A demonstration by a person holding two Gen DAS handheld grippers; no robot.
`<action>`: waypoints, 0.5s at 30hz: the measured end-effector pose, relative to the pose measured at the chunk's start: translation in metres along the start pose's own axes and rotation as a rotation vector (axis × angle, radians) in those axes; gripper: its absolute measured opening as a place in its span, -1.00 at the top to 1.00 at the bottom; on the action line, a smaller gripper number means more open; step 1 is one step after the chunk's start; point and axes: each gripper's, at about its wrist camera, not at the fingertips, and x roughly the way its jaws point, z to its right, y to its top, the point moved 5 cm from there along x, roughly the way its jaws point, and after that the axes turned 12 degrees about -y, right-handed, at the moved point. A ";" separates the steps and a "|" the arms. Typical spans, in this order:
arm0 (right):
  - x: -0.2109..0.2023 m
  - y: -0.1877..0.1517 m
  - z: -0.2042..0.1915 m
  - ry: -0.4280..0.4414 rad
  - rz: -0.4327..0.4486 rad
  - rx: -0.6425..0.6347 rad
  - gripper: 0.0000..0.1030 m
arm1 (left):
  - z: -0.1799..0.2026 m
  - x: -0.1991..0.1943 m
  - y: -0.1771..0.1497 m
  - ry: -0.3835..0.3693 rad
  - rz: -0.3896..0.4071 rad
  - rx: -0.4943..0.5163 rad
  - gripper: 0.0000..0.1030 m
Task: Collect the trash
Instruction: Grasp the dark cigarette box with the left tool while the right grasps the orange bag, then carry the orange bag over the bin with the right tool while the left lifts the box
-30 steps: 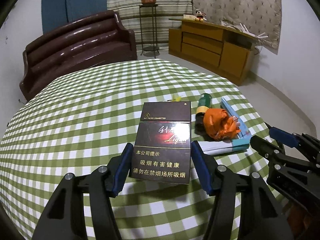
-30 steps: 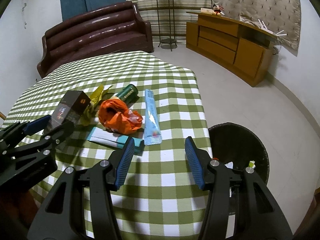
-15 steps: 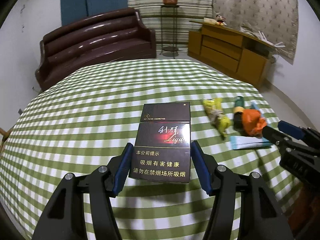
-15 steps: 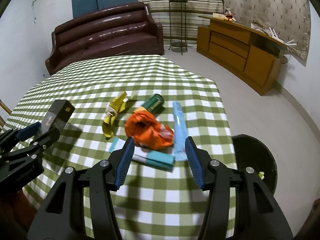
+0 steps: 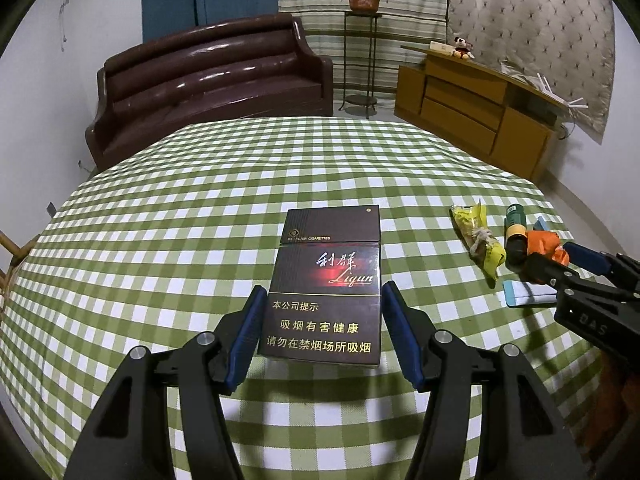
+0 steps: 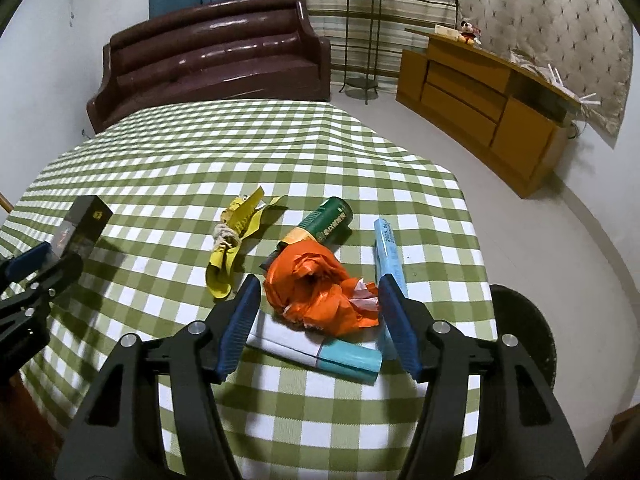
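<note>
My left gripper is shut on a dark cigarette pack and holds it above the green checked tablecloth. My right gripper is open, its blue pads either side of a crumpled orange bag that lies on a white and teal tube. A yellow wrapper, a green can and a light blue packet lie around the bag. The left gripper with the pack shows at the left of the right wrist view.
A black bin stands on the floor past the table's right edge. A brown sofa is behind the table, a wooden cabinet and a plant stand at the back right.
The left gripper has swung left with the pack, away from the trash pile. The right gripper has moved left and forward until its pads flank the orange bag.
</note>
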 end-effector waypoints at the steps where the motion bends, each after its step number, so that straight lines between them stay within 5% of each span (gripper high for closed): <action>1: 0.001 0.001 0.000 -0.001 -0.001 -0.003 -0.09 | 0.000 0.000 0.000 0.000 0.000 0.000 -0.12; 15: -0.017 -0.003 0.013 -0.012 0.051 0.024 -0.01 | 0.009 -0.004 0.004 -0.017 0.013 0.013 -0.12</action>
